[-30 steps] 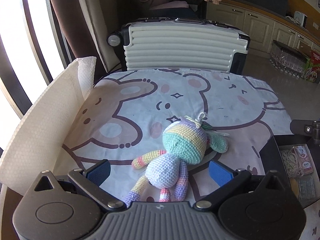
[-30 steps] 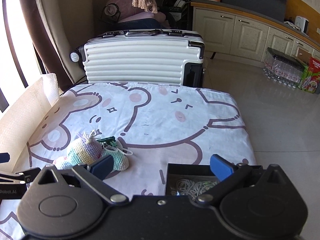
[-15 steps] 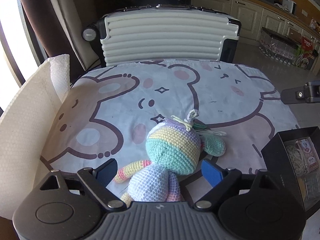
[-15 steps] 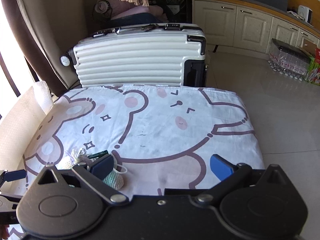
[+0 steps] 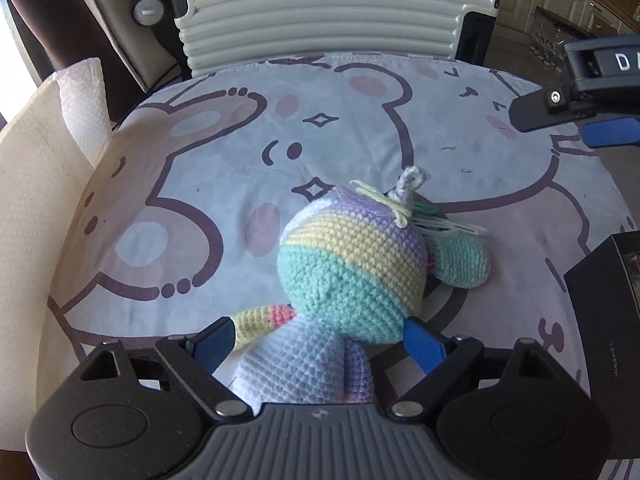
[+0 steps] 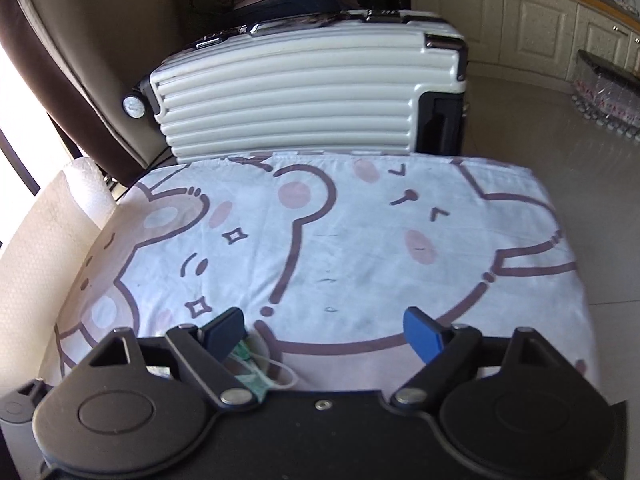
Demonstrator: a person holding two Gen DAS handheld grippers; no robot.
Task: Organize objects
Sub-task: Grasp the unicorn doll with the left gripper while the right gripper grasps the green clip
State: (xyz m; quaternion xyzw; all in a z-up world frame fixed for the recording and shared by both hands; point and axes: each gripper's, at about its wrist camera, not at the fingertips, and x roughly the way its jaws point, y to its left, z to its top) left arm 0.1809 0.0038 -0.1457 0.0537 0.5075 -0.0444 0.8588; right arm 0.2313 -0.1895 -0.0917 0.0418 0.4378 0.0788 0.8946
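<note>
A pastel crocheted doll (image 5: 352, 276) lies on the bear-print cloth (image 5: 224, 152), head away from me, with a white tag and green clip (image 5: 428, 210) by its head. My left gripper (image 5: 320, 338) is open, its blue pads on either side of the doll's body, not squeezing it. My right gripper (image 6: 326, 330) is open and empty, held above the cloth (image 6: 360, 248); it shows at the right edge of the left wrist view (image 5: 576, 96). Only the doll's green ear and cord (image 6: 256, 368) show under its left finger.
A black box (image 5: 604, 300) stands at the right edge of the cloth. A white ribbed suitcase (image 5: 320, 12) stands behind the table. A white foam sheet (image 5: 44, 184) leans along the left side. Cabinets (image 6: 520, 20) and tiled floor lie to the right.
My left gripper has moved forward, so the doll's body now lies between its pads. My right gripper has risen and moved forward; the black box has dropped out of its view.
</note>
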